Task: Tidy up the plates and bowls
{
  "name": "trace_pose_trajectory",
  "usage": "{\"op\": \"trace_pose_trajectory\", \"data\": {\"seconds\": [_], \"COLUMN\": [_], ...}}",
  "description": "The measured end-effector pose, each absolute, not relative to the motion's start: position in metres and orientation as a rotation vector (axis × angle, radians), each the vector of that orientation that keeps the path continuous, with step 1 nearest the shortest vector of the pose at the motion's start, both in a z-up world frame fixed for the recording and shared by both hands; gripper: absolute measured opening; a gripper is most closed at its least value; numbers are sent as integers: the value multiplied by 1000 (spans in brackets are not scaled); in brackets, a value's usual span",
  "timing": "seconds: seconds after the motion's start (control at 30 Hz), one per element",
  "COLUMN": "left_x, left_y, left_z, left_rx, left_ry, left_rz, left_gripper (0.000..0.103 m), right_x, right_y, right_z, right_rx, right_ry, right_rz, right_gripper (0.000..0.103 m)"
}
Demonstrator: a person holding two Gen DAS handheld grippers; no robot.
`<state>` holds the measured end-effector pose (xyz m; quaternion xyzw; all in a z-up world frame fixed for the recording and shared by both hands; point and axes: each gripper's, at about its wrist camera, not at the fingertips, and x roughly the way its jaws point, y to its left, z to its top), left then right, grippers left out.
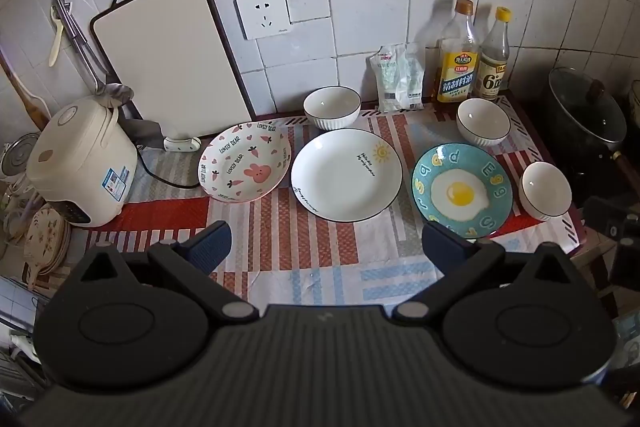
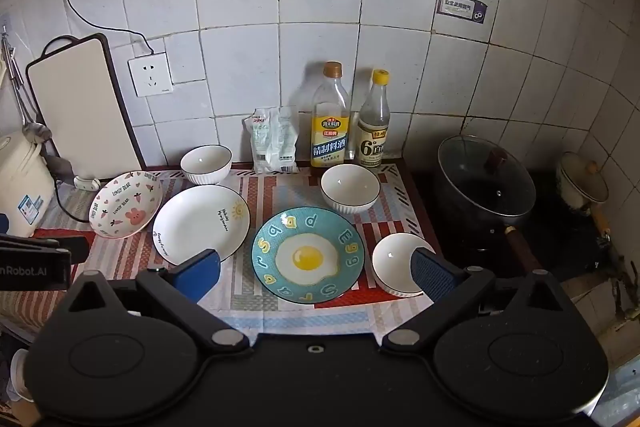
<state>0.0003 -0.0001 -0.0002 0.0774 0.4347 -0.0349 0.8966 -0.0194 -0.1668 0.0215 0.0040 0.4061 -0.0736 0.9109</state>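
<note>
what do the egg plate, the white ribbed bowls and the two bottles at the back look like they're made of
Egg plate: probably glazed ceramic, glossy with a printed pattern. Ribbed bowls: likely glazed ceramic or porcelain, with bright highlights inside. Two bottles: clear; glass or plastic, can't tell, with plastic-looking caps.

Rice cooker (image 2: pixel 20 183) cut by left edge, bottle labels (image 1: pixel 456 77) unreadable
</note>
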Motion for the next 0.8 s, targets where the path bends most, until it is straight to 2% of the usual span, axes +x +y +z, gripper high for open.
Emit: {"op": "trace_pose_trajectory", "data": {"seconds": [0.43,0.8], "left_x": [-3,-15], "left_y": [1,-1], "left_z": [0,-17], "left_rx": [140,234], "left_ry": [873,796], "left_rz": [-74,-33], "left_gripper": [103,103], "right_x": [-19,-27], "right_y": [-172,-169], "right_z": [19,12], "right_rx": [-1,-39], "right_ry": [864,856], "right_rz": [-152,-144], "right_gripper": [102,102]}}
